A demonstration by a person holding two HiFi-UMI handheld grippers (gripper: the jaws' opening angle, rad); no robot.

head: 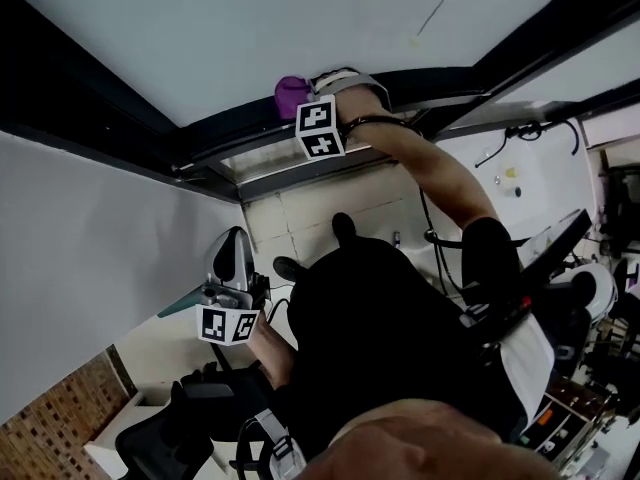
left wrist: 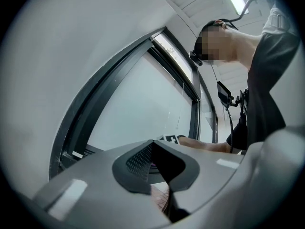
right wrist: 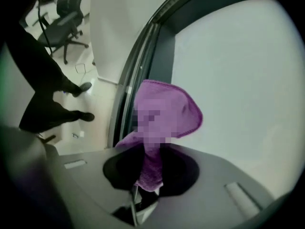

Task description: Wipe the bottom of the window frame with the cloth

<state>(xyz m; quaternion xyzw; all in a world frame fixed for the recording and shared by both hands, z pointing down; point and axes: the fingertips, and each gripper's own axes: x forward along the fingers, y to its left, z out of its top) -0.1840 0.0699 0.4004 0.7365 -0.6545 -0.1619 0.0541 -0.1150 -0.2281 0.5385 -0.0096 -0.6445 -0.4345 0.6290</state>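
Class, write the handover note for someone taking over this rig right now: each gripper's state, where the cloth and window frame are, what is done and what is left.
Right gripper: shut on the purple cloth, raised to the bottom rail of the window frame.
Left gripper: jaws together, nothing between them, held low and away from the window.
Cloth: bunched above the right jaws, at the rail by the glass; contact with the rail cannot be confirmed.
Done: cloth gripped and brought to the frame. How much is wiped does not show.
Left: press the cloth on the bottom rail and wipe along it.
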